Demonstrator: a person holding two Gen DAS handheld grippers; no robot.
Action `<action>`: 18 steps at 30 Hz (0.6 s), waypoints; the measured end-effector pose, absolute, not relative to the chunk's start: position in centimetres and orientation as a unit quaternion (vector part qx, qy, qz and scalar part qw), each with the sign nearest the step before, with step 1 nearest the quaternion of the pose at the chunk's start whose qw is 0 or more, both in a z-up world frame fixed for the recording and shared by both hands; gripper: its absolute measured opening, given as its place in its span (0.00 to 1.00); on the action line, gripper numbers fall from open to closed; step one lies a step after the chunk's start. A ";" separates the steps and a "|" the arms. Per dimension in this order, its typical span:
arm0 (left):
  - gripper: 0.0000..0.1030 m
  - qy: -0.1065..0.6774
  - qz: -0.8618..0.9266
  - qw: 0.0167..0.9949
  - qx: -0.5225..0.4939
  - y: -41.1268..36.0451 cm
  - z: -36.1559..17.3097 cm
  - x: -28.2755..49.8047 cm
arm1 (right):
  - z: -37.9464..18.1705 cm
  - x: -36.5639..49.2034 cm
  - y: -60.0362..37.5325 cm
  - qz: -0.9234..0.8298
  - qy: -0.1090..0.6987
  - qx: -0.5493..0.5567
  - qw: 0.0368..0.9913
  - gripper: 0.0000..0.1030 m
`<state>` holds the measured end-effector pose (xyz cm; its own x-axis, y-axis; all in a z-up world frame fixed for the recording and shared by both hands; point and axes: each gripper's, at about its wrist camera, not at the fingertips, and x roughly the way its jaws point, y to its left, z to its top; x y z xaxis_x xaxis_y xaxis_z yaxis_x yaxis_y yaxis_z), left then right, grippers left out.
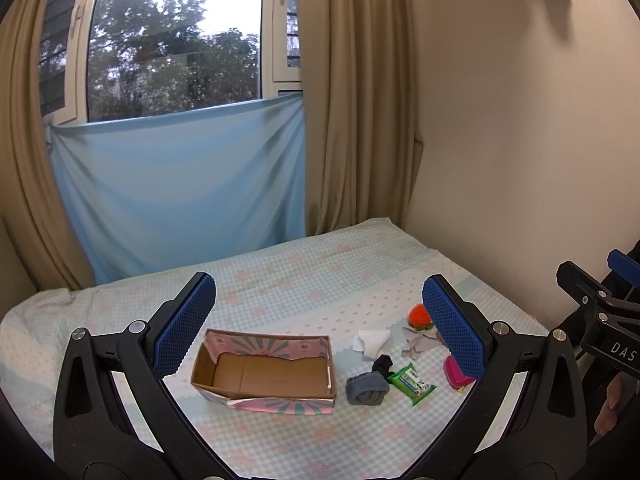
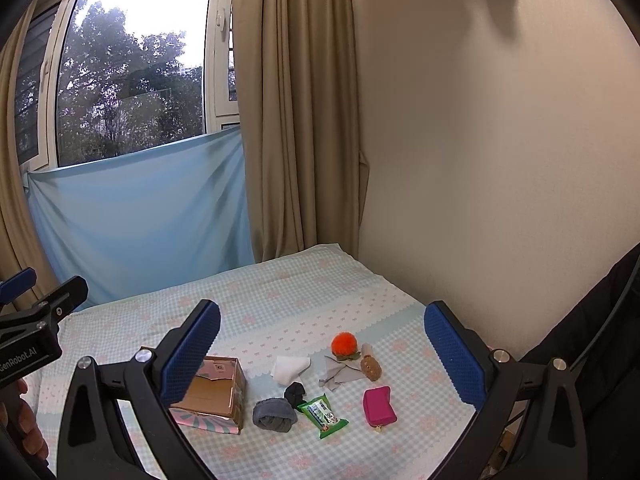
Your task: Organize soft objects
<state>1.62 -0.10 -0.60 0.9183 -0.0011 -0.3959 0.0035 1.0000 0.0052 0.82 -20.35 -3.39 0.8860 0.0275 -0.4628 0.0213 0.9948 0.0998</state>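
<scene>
Brown plush (image 2: 370,368) hidden from left view

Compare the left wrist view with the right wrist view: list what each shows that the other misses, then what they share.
Only the left wrist view shows the cardboard box's whole empty floor.

Only the right wrist view shows the brown plush toy and the whole pink pouch; the left gripper's finger covers them in the other.

Both show the bed, orange pom-pom, white cloth, grey rolled sock, green wipes pack, and open right gripper.
</scene>
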 end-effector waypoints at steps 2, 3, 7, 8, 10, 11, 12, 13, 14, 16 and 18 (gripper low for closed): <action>1.00 0.202 -0.001 0.979 0.003 -0.1 -0.6 1.7 | -3.4 0.8 -20.3 0.002 0.238 0.051 0.970 0.99; 1.00 0.203 -0.001 0.979 0.003 -0.1 -0.6 1.7 | -3.4 0.8 -20.2 0.002 0.238 0.050 0.970 0.99; 1.00 0.204 -0.003 0.979 0.004 0.1 -0.7 1.7 | -3.4 0.9 -20.3 0.002 0.239 0.051 0.970 0.99; 1.00 0.204 -0.003 0.979 0.004 0.1 -0.7 1.7 | -3.4 0.9 -20.2 0.002 0.239 0.051 0.970 0.99; 1.00 0.206 -0.004 0.979 0.004 0.3 -0.7 1.7 | -3.4 0.9 -20.1 0.002 0.240 0.052 0.969 0.99; 1.00 0.206 -0.005 0.978 0.004 0.3 -0.7 1.8 | -3.4 1.0 -20.1 0.002 0.240 0.052 0.969 0.99; 1.00 0.207 -0.005 0.978 0.004 0.4 -0.7 1.8 | -3.4 1.0 -20.0 0.002 0.241 0.052 0.969 0.99; 1.00 0.207 -0.006 0.978 0.004 0.4 -0.7 1.8 | -3.4 1.1 -20.0 0.002 0.241 0.052 0.969 0.99; 1.00 0.208 -0.007 0.978 0.004 0.5 -0.7 1.9 | -3.4 1.1 -19.9 0.001 0.241 0.052 0.969 0.99; 1.00 0.208 -0.008 0.978 0.004 0.6 -0.6 1.9 | -3.3 1.1 -19.9 0.005 0.243 0.053 0.969 0.99; 1.00 0.207 -0.009 0.978 0.003 0.7 -0.5 2.0 | -3.2 1.1 -19.7 0.004 0.242 0.053 0.969 0.99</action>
<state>1.98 0.71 -0.54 0.9140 -0.0159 -0.4054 0.0187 0.9998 0.0029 1.11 -19.71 -3.23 0.8828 0.0335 -0.4685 0.0173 0.9945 0.1038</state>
